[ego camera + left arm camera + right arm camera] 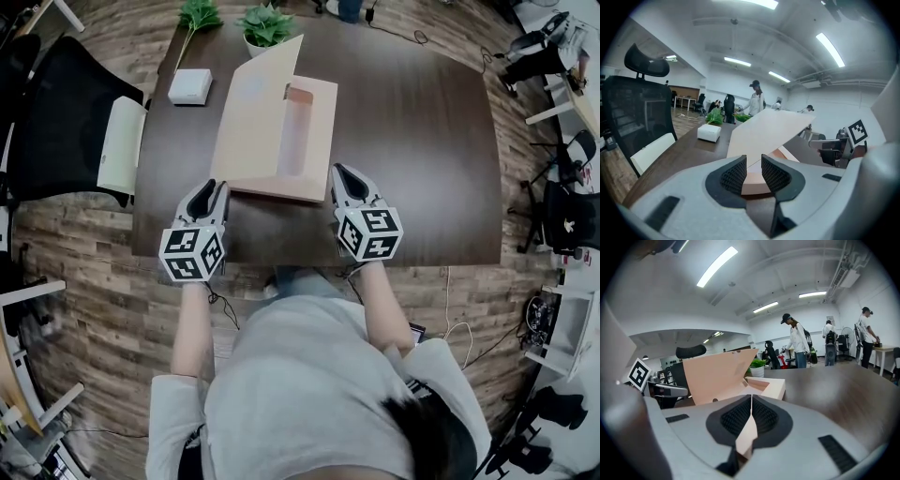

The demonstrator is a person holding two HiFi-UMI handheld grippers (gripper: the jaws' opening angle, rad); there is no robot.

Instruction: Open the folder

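A peach cardboard folder [308,137] lies on the dark table [422,141], its cover [253,108] raised and tilted over its left side. My left gripper [210,193] sits at the folder's near left corner. Its jaws stand open with nothing between the pads, and in the left gripper view [753,174] the folder's near edge [754,180] and the lifted cover [764,131] show beyond the gap. My right gripper [344,178] is at the near right corner. It is shut [751,416] on a thin peach sheet of the folder [746,439], with the cover [717,373] standing to its left.
A small white box [190,86] and two potted plants [265,25] stand at the table's far left. A black office chair [66,122] is beside the table's left edge. People stand far off in the room [794,341].
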